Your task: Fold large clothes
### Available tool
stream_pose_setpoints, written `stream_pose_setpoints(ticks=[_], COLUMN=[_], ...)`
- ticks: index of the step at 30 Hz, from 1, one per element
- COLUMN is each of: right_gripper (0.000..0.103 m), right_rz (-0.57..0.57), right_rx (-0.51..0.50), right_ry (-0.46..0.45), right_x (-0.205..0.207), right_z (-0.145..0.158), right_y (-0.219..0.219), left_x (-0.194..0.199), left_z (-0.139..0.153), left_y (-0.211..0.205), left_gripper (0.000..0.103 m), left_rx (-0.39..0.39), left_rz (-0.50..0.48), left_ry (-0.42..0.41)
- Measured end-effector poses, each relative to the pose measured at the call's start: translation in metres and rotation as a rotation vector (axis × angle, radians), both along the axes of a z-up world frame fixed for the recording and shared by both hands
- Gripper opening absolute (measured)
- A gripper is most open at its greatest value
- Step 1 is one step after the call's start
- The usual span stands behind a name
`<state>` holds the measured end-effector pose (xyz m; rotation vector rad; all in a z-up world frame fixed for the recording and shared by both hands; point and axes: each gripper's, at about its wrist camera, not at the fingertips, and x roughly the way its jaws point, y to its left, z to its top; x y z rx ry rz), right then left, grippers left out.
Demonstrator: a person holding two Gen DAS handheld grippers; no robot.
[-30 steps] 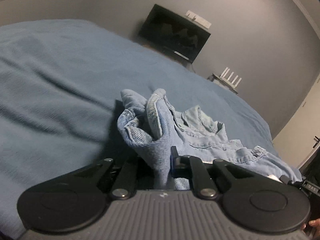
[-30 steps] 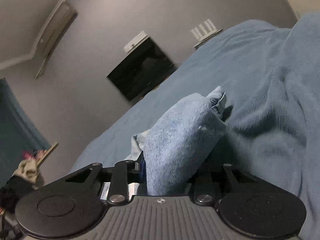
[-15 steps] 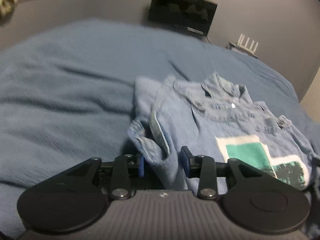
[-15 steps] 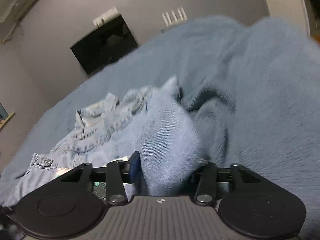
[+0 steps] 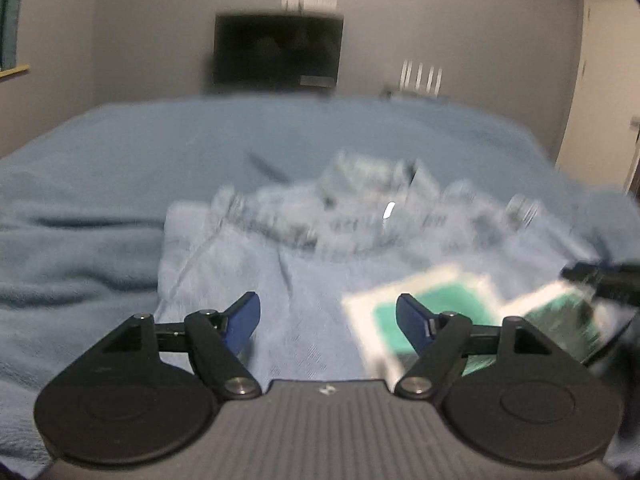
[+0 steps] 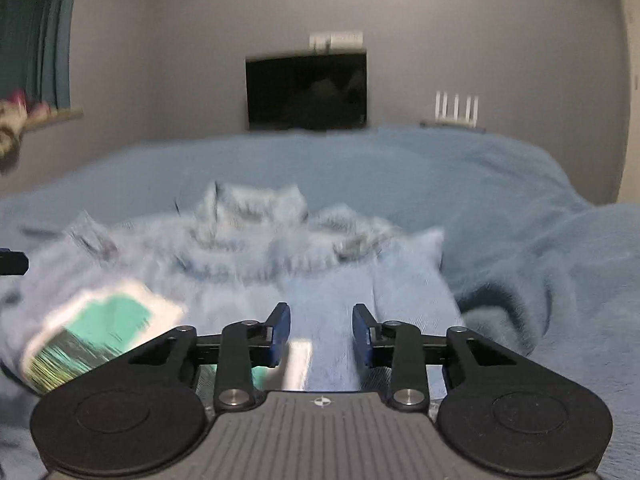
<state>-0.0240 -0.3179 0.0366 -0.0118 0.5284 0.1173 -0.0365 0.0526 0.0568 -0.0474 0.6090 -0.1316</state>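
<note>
Denim is lying straight ahead of both my tools, so I am working outward from the fingers. Nearest me, my left gripper (image 5: 328,322) is standing wide apart with nothing between its blue pads, hovering over the near hem of the denim shirt (image 5: 288,280). My right gripper (image 6: 321,334) is also parted, though less widely; a ridge of the shirt's cloth is showing in the gap, and I cannot tell whether the pads are touching it — I am reading it as let go.

Just beyond the fingers, the teal-and-white print (image 5: 424,304) is sitting between my two tools: right of the left gripper, left of the right one. Farther on, the collar (image 6: 256,204) is pointing away from me toward the far wall, so I am judging the shirt's long axis as running near to far, hem at my end. Its left edge is already lying turned in as a strip, and its right edge looks the same in the right view, though blur is smearing both.

Around it the blue bedspread (image 6: 500,200) is spreading out, bunched on the right. Beyond that, a dark screen (image 6: 306,92) is hanging on the far wall.

For a hem-to-collar fold, I am judging both tools equally near — each over its own near corner.
</note>
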Motion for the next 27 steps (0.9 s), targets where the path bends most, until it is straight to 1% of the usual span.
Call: stream_pose_setpoints(ticks=[1, 2, 3, 4, 5, 6, 7, 8, 9, 10, 11, 12, 14, 16, 19, 22, 23, 25, 27], right_gripper=[0.033, 0.032, 0.028, 0.016, 0.005, 0.000, 0.000, 0.003, 0.006, 0.020, 0.036, 0.040, 0.041, 0.041, 0.044, 0.044, 0.044, 0.044, 0.045], right_rz=[-0.024, -0.057, -0.081, -0.113, -0.142, -0.162, -0.168, -0.168, -0.158, -0.142, -0.120, -0.105, -0.065, -0.029, 0.005, 0.030, 0.040, 0.080, 0.102], right_rx=[-0.003, 0.000, 0.016, 0.015, 0.019, 0.026, 0.042, 0.056, 0.081, 0.104, 0.113, 0.107, 0.076, 0.063, 0.053, 0.017, 0.011, -0.012, -0.077], right_ry=[0.020, 0.043, 0.057, 0.064, 0.076, 0.089, 0.101, 0.102, 0.087, 0.059, 0.023, -0.011, -0.059, -0.069, -0.071, -0.063, -0.056, -0.052, -0.050], right_x=[0.006, 0.009, 0.008, 0.005, 0.004, 0.006, 0.006, 0.009, 0.006, 0.002, -0.001, -0.001, 0.006, 0.019, 0.041, 0.065, 0.070, 0.083, 0.099], right_z=[-0.004, -0.008, -0.008, -0.009, -0.009, -0.010, -0.009, -0.010, -0.007, -0.004, 0.000, 0.002, 0.007, 0.010, 0.010, 0.004, 0.004, 0.001, -0.005], right_y=[-0.003, -0.006, -0.013, -0.017, -0.021, -0.024, -0.028, -0.028, -0.029, -0.030, -0.029, -0.026, -0.015, -0.010, -0.010, -0.009, -0.009, -0.005, 0.006], left_x=[0.005, 0.008, 0.009, 0.010, 0.010, 0.010, 0.011, 0.010, 0.007, 0.007, 0.009, 0.009, 0.017, 0.036, 0.068, 0.089, 0.095, 0.106, 0.113], left_z=[-0.009, -0.016, -0.021, -0.023, -0.022, -0.021, -0.019, -0.017, -0.014, -0.008, -0.003, 0.001, 0.010, 0.014, 0.013, 0.004, -0.001, -0.013, -0.023], left_y=[0.004, 0.010, 0.014, 0.023, 0.028, 0.030, 0.029, 0.027, 0.026, 0.023, 0.020, 0.020, 0.016, 0.012, 0.017, 0.025, 0.025, 0.023, 0.022], left_gripper=[0.074, 0.074, 0.073, 0.067, 0.067, 0.066, 0.067, 0.067, 0.067, 0.067, 0.068, 0.069, 0.076, 0.077, 0.076, 0.076, 0.076, 0.076, 0.076], left_rx=[0.021, 0.039, 0.063, 0.067, 0.042, 0.026, 0.032, 0.040, 0.040, 0.034, 0.021, 0.009, 0.012, 0.025, -0.013, -0.048, -0.043, 0.001, 0.056], left_rz=[0.018, 0.029, 0.048, 0.061, 0.069, 0.075, 0.075, 0.076, 0.069, 0.060, 0.042, 0.025, 0.020, 0.038, 0.069, 0.086, 0.086, 0.086, 0.078], left_ry=[0.045, 0.071, 0.081, 0.087, 0.093, 0.097, 0.099, 0.097, 0.079, 0.052, 0.018, -0.019, -0.090, -0.111, -0.087, -0.060, -0.053, -0.038, -0.021])
